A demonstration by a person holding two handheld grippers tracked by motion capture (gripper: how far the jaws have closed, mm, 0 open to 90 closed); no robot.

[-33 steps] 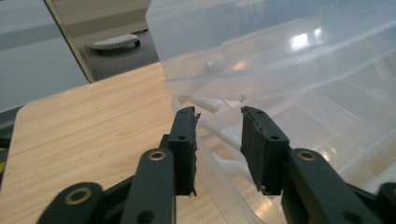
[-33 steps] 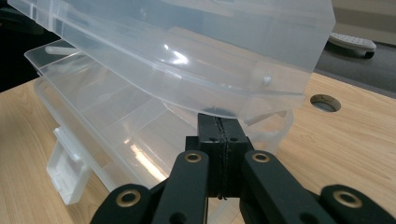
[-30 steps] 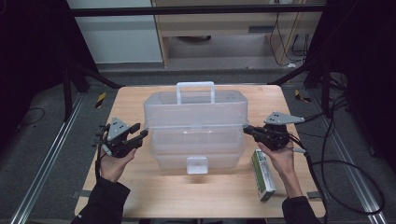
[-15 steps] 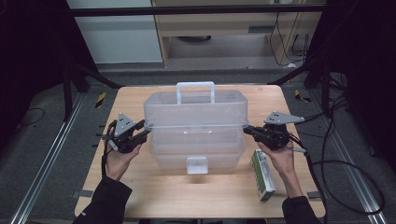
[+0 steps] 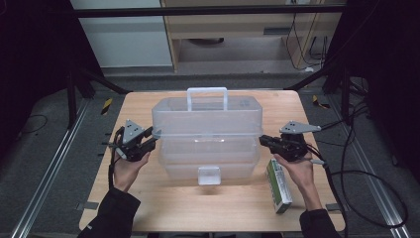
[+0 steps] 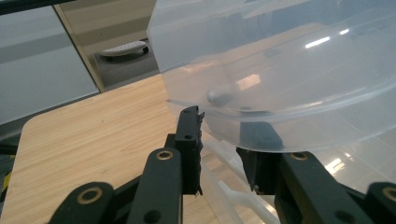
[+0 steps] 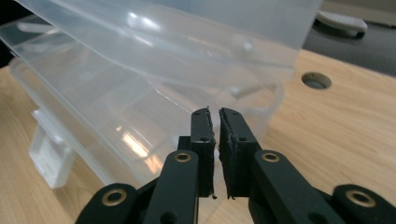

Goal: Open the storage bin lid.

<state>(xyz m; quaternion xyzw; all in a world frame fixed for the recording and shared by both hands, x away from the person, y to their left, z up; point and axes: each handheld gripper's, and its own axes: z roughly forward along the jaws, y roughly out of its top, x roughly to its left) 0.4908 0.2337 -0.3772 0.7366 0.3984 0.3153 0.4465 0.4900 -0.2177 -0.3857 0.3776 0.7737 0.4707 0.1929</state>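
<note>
A clear plastic storage box (image 5: 208,156) with a white handle (image 5: 207,93) stands mid-table, its lid (image 5: 207,116) sitting slightly above the base. My left gripper (image 5: 150,141) is at the box's left end, open, and the lid's rim (image 6: 219,107) hangs just over its jaws (image 6: 222,149). My right gripper (image 5: 263,140) is at the box's right end. Its jaws (image 7: 214,116) are shut with nothing between them, just under the lid's edge (image 7: 261,70). The front latch (image 7: 46,156) hangs loose.
A green carton (image 5: 279,184) lies on the wooden table (image 5: 223,208) by my right hand. A cable hole (image 7: 316,80) is in the tabletop behind the box. Cables trail off the table's right side; metal rails run along both sides.
My left gripper has moved right and slightly up, from beside the table's left part to the box's left end. The right gripper has stayed put.
</note>
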